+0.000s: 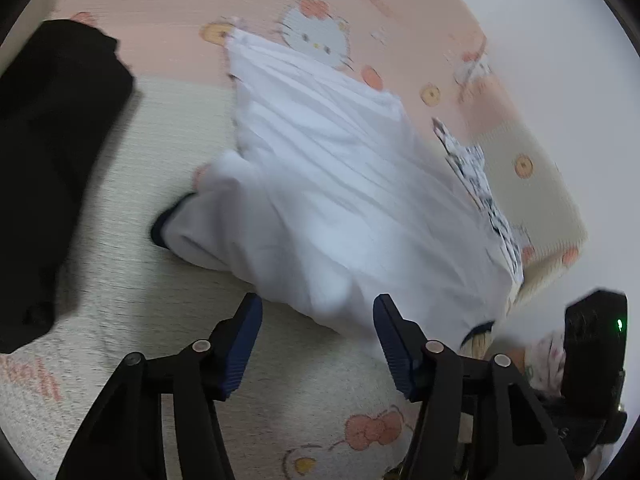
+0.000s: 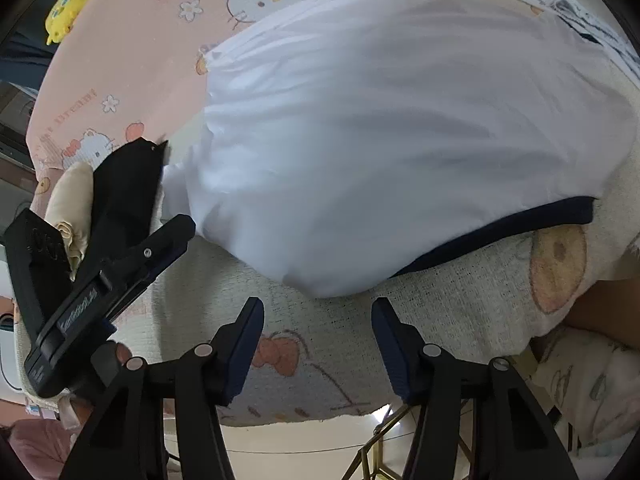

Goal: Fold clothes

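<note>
A white garment (image 1: 340, 184) with dark navy trim lies rumpled on a Hello Kitty blanket (image 1: 140, 280). It also shows in the right wrist view (image 2: 380, 140), with its navy-edged hem (image 2: 500, 232) towards me. My left gripper (image 1: 318, 312) is open and empty, its tips at the garment's near edge. My right gripper (image 2: 318, 312) is open and empty, just short of the garment's near bulge. The left gripper's body (image 2: 100, 272) shows at the left of the right wrist view, and the right gripper's body (image 1: 592, 360) at the far right of the left wrist view.
A black garment (image 1: 52, 160) lies at the left on the blanket, also in the right wrist view (image 2: 128, 188). A black-and-white patterned cloth (image 1: 480, 188) lies right of the white garment. A yellow plush toy (image 2: 66, 8) sits at the far left. The blanket's front edge (image 2: 300, 416) overhangs the floor.
</note>
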`<state>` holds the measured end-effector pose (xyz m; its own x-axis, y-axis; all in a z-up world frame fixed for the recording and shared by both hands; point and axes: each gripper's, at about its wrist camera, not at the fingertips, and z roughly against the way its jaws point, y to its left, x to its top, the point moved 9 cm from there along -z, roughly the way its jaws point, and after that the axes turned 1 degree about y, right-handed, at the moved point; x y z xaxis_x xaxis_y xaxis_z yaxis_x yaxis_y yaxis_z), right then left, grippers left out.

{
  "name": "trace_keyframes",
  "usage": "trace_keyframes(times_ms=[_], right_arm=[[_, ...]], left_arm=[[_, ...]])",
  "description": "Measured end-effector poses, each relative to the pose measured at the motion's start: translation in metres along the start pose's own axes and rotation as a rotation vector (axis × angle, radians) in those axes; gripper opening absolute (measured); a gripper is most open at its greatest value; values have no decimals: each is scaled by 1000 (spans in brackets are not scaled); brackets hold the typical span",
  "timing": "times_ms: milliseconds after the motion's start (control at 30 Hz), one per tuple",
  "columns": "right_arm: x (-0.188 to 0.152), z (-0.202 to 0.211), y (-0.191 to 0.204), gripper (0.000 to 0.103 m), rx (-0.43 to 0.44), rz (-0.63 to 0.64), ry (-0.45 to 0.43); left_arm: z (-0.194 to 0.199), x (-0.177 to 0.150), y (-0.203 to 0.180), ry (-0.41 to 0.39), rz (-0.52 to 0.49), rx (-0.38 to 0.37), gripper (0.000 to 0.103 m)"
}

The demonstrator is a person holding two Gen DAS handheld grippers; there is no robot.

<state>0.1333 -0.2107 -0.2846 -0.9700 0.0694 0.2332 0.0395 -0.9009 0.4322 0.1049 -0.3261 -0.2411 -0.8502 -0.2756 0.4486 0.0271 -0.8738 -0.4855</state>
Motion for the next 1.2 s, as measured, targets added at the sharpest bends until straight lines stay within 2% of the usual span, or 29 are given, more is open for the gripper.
trace_keyframes(times_ms=[33,100,233,267,367,500,667,933,1200], right_arm=[[0,-3,-2,53,-12,3,3],[1,-9,-7,42,-36,10,5],[9,-8,-8,29,-74,91,-36],[10,-9,-8,24,-86,109,-41],[10,-7,-8,18,-91,128,-49],[16,1,-7,10,-85,153,-83],[28,15,-3,10,-86,188,-143],[46,13,-30,10,-63,88,-147],[66,10,-51,10,-42,10,-177]], left_arm=[[-3,-2,-4,13,-12,-5,46],[-7,-1,-9,23,-37,8,46],[-13,2,-18,36,-87,46,44],[-15,3,-20,39,-100,55,39],[-19,5,-27,49,-138,83,24],[-25,8,-36,61,-188,121,18],[-27,22,-44,66,-217,123,18],[-45,36,-50,136,-319,136,18],[-53,52,-51,148,-280,91,18]])
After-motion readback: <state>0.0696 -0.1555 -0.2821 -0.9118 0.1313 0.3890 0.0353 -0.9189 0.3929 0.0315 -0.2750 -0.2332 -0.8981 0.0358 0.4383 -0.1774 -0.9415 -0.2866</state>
